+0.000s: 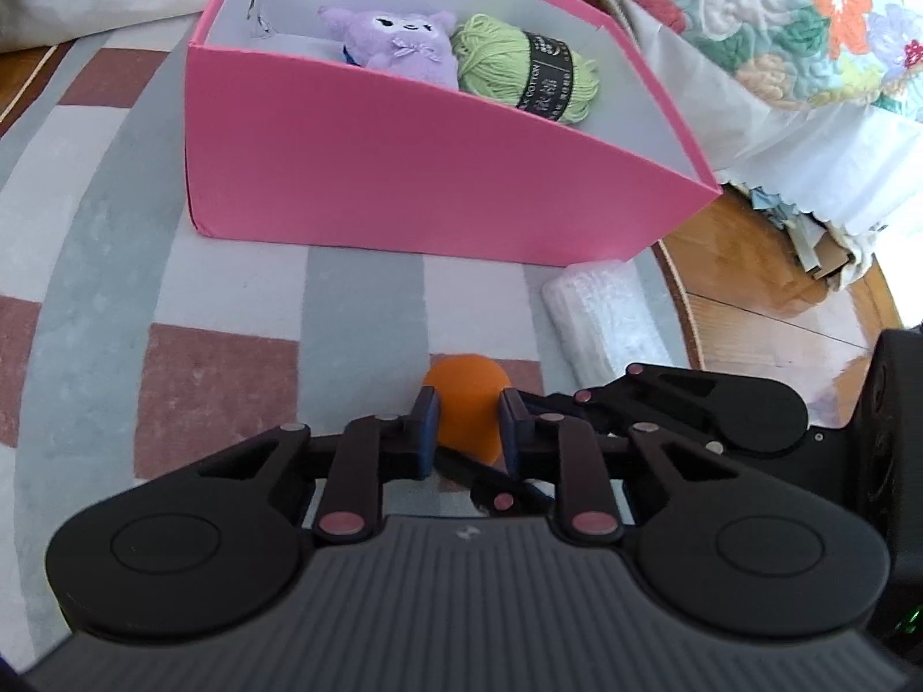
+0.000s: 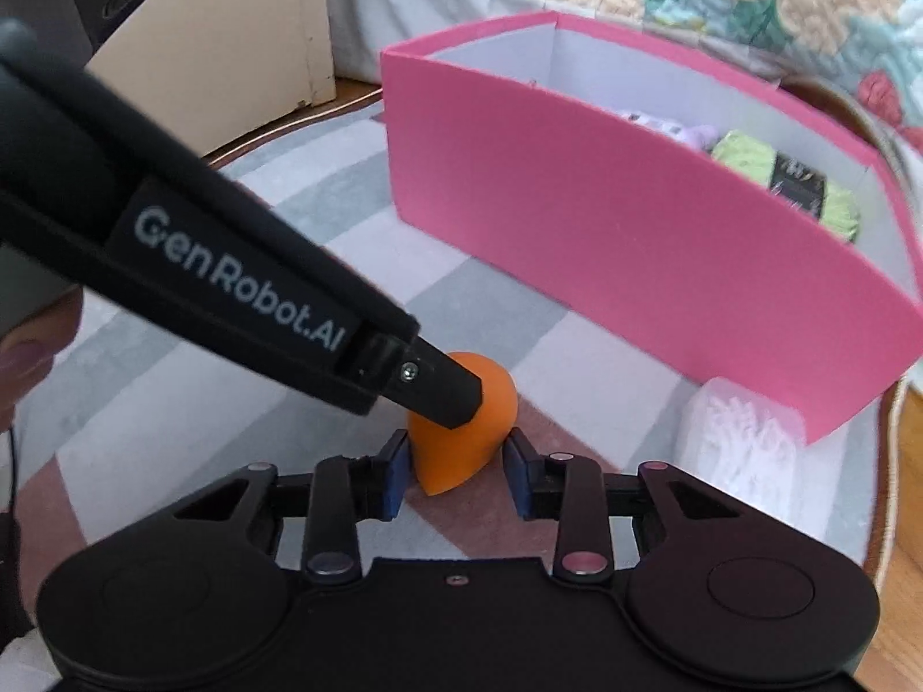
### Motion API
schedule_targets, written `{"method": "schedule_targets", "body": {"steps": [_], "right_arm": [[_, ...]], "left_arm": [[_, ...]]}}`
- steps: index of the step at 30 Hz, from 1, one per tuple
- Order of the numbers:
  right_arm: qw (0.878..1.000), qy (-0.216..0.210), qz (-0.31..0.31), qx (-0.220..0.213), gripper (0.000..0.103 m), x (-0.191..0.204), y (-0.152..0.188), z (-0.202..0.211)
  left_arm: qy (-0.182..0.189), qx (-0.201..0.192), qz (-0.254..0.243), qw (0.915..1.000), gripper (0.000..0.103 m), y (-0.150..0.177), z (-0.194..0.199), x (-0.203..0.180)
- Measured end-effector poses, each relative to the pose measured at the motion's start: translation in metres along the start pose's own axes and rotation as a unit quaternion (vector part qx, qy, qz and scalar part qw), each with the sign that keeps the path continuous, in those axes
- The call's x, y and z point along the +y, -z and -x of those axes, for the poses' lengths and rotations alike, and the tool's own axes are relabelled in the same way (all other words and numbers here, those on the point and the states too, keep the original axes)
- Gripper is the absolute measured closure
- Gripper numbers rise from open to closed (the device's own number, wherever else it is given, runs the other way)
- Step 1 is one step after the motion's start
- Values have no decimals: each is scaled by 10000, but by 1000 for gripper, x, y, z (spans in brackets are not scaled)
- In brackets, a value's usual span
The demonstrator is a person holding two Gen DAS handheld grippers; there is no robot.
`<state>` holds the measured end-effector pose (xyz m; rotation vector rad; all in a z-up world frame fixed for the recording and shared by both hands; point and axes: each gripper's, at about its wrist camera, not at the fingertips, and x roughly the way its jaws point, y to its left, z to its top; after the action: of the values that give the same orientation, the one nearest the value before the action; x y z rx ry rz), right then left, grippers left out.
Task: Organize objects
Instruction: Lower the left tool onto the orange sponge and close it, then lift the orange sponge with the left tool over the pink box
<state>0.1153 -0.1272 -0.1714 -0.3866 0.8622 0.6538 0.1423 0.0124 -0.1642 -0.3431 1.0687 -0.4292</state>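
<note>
both grippers' fingers (image 1: 427, 421) seemingly around sponge (image 1: 467, 403)

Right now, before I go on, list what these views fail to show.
- Left wrist view: the pink box front wall hides the purple plush below its head.
- Left wrist view: the left gripper covers the orange sponge underneath; contact with the rug unclear.
- Right wrist view: the white bundle is blurred; unidentifiable.

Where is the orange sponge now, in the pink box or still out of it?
Out. The orange sponge is over the rug, gripped by the left gripper; the pink box stands behind it.
</note>
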Motion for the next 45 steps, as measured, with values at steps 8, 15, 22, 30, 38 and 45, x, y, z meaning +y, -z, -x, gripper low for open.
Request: {"method": "schedule_targets", "body": {"steps": [8,15,22,30,38,45], "right_arm": [[9996,36,80,-267,66,15,-4,39],[9972,20,260,-695,65,27,-20,83],[9938,96,379,-1037,65,26,-38,118],[9878,221,331,-1505,65,2,-79,142],[9902,215,236,-1357,65,-35,-126,129],[9947,99,-98,-1014,65,-68,-134,91]], "left_arm": [[293,-271,-14,9992,83,8,40,-9],[338,-901,-301,9949,75,16,95,-33],[435,-1052,-116,9934,75,4,117,-47],[543,-1437,-206,9879,75,-40,139,-61],[326,-1472,-342,9880,75,-95,128,-71],[172,-1167,-250,9927,74,-126,84,-67]]}}
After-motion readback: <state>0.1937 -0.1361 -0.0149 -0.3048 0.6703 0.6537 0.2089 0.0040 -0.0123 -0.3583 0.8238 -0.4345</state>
